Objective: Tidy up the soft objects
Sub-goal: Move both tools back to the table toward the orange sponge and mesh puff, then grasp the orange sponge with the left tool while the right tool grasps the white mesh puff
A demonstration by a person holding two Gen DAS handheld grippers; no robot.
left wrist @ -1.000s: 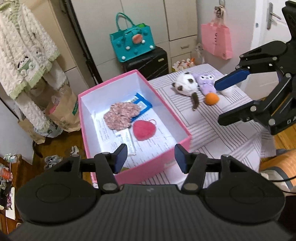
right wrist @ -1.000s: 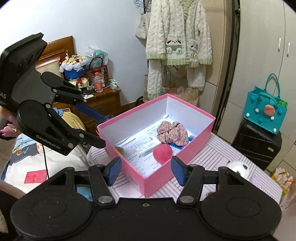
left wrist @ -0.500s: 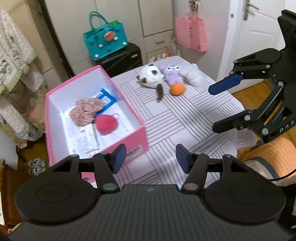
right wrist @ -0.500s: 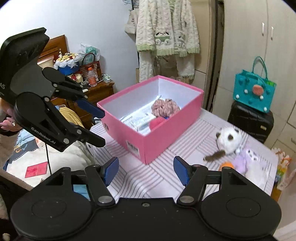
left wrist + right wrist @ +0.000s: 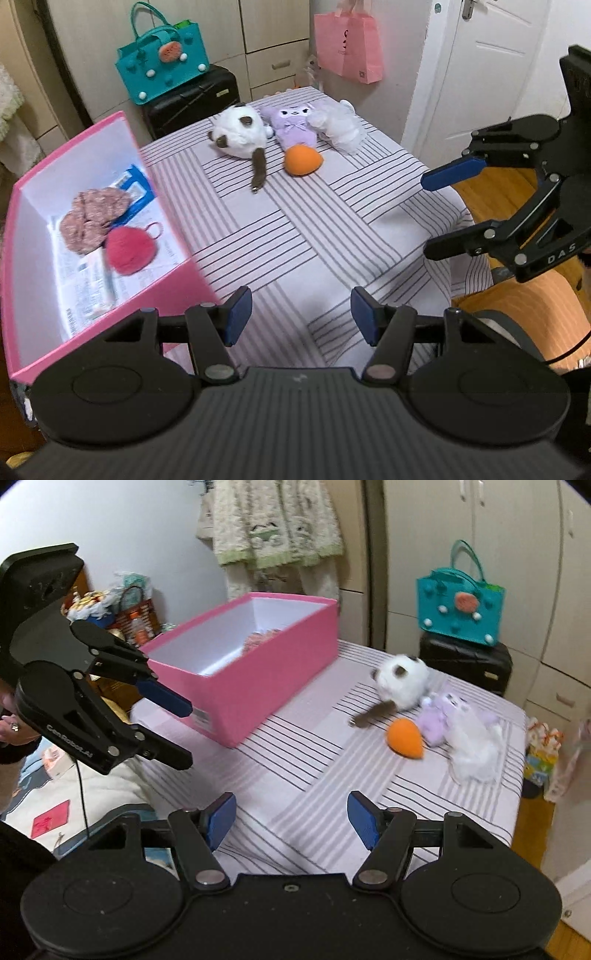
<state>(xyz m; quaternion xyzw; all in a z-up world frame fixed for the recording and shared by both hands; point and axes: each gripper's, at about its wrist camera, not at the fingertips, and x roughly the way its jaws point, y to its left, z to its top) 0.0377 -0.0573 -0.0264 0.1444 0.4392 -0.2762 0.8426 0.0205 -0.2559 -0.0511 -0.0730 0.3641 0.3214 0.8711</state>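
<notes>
On the striped tablecloth point(image 5: 295, 229) lie a white plush with a brown tail point(image 5: 240, 131) point(image 5: 404, 681), a purple plush point(image 5: 291, 125) point(image 5: 439, 720), an orange soft ball point(image 5: 302, 160) point(image 5: 404, 738) and a white fluffy toy point(image 5: 341, 127) point(image 5: 474, 747). The pink box point(image 5: 177, 291) point(image 5: 266, 679) at the left holds a mottled pink cloth piece point(image 5: 92, 218) and a red fluffy pompom point(image 5: 129, 249) on papers. My left gripper point(image 5: 300, 314) point(image 5: 183, 734) hangs open near the box corner. My right gripper point(image 5: 288, 818) point(image 5: 439, 214) is open over the table's near edge, short of the toys. Neither holds anything.
A teal bag point(image 5: 162, 66) sits on a black suitcase point(image 5: 192, 99) behind the table. A pink paper bag point(image 5: 347, 48) hangs beside a white door point(image 5: 491, 66). A fuzzy garment point(image 5: 273, 520) hangs past the box. A cluttered nightstand point(image 5: 110, 616) stands at the left.
Both grippers have come down and swung away from the box toward the plush toys, which now lie ahead of them. The right jaws stand a little wider.
</notes>
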